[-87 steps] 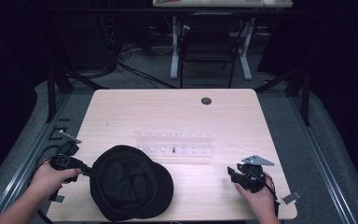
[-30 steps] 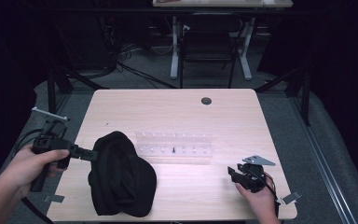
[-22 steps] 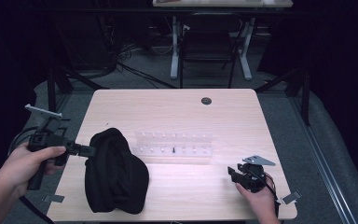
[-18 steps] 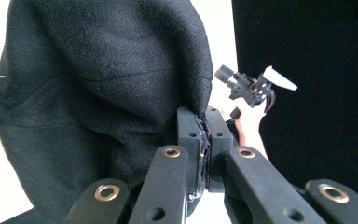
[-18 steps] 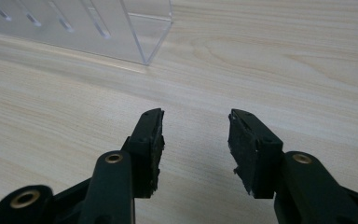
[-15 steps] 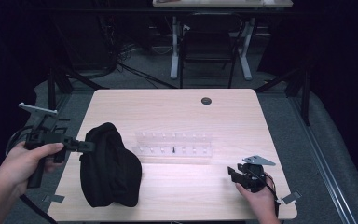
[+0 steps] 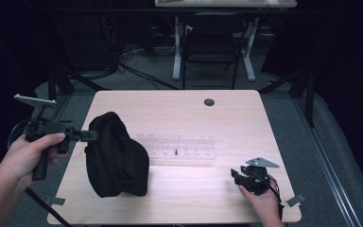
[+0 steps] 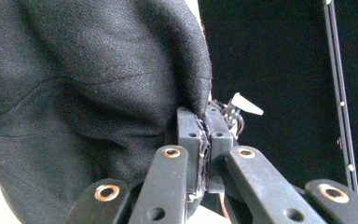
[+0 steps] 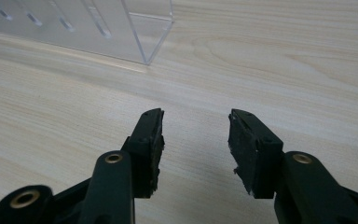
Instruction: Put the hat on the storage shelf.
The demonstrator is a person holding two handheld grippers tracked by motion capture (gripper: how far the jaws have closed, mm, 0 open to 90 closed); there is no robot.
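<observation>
Since the earlier frames, your left gripper [image 7: 90, 135] has raised one edge of the black cap [image 7: 118, 158] up and toward the table's left side, so the cap now stands folded on edge instead of lying flat. Your right gripper [image 7: 238, 176] has kept its place.

High view: the cap is a dark, soft, crumpled mass at the front left of the wooden table [image 7: 227, 113]. Its lower part rests on the tabletop, just beside the clear acrylic rack [image 7: 177, 147]. Your right gripper rests near the front right edge, well apart from the cap.

Left gripper view: the jaws are clamped on a fold of the cap [image 8: 88, 93], and the woven cloth hangs to the left.

Right gripper view: the jaws stand apart with nothing between them, over bare wood, and a corner of the rack [image 9: 135, 32] lies ahead.
</observation>
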